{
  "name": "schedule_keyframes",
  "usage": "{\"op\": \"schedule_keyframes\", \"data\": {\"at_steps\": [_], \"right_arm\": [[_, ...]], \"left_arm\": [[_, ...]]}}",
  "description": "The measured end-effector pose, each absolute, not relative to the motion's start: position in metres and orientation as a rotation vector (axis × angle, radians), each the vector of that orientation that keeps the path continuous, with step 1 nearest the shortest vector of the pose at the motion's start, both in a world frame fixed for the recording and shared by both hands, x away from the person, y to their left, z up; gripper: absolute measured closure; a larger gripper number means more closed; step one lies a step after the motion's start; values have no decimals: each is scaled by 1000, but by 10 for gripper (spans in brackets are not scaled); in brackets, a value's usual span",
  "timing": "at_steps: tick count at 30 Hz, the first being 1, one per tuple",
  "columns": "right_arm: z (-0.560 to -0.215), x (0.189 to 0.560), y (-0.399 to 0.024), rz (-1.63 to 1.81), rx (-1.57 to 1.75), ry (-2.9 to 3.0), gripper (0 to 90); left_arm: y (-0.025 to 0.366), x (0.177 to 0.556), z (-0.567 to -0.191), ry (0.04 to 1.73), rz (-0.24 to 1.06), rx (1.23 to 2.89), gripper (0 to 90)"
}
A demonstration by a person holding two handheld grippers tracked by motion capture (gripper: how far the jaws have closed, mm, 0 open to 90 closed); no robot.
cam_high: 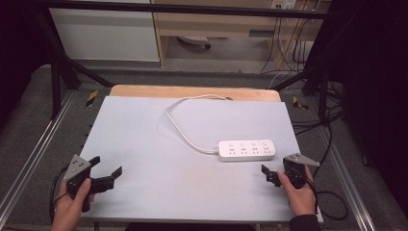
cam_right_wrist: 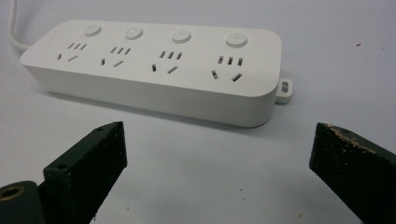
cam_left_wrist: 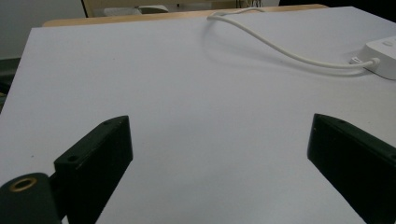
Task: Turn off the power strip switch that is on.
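We hold the right gripper (cam_high: 270,174) near the tabletop's (cam_high: 159,144) right edge, jaws spread wide with nothing between them. Just beyond its tips lies a white power strip (cam_high: 246,150), its long axis running across the tabletop, parallel to the near edge, sockets and four round buttons facing up. Nothing stands between gripper and strip. Its white cable (cam_high: 185,122) leaves the left end and curves toward the far edge. The left gripper (cam_high: 107,171) rests near the near left corner, jaws likewise apart and empty.
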State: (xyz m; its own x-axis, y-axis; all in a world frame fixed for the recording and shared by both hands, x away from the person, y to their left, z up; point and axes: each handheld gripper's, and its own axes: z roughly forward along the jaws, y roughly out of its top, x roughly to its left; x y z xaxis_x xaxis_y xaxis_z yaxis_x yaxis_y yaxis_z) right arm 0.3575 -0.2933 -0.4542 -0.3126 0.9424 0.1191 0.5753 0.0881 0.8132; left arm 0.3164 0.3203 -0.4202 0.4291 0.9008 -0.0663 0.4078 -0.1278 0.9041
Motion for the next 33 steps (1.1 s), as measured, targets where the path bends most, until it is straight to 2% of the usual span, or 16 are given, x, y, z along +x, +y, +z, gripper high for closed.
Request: {"op": "schedule_keyframes", "data": {"at_steps": [33], "right_arm": [[-447,356,-285,1148,1469,1949,29]], "left_arm": [[321,317,-421,1142,640,1732,61]]}}
